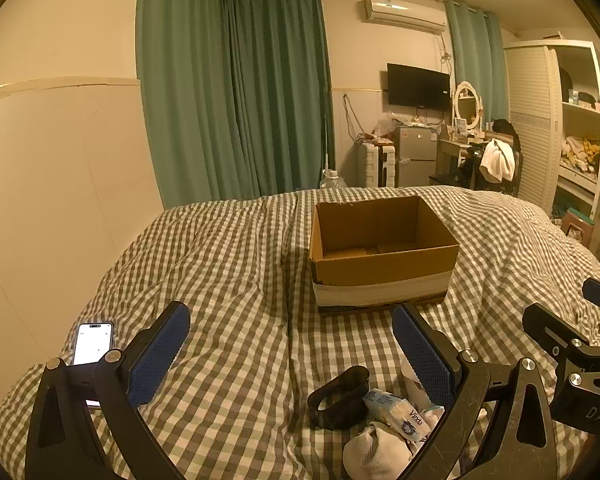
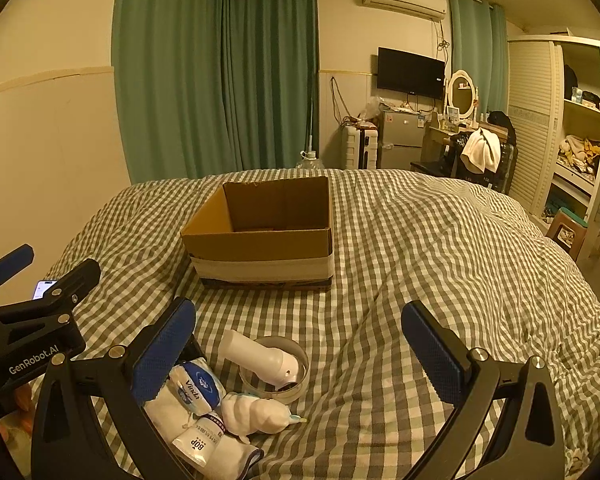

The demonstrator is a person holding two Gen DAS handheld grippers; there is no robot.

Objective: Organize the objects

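Both tools wide, nothing held: left tool [image 1: 290,344], right tool [image 2: 300,340]. Cardboard box [image 2: 260,236] empty; white bottle [image 2: 260,356] nearest it, so pinch mid-body first.

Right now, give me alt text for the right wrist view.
An open right gripper hovers over toiletries on a checked bed: a tissue pack, a tube and a white bottle. An empty cardboard box sits beyond.
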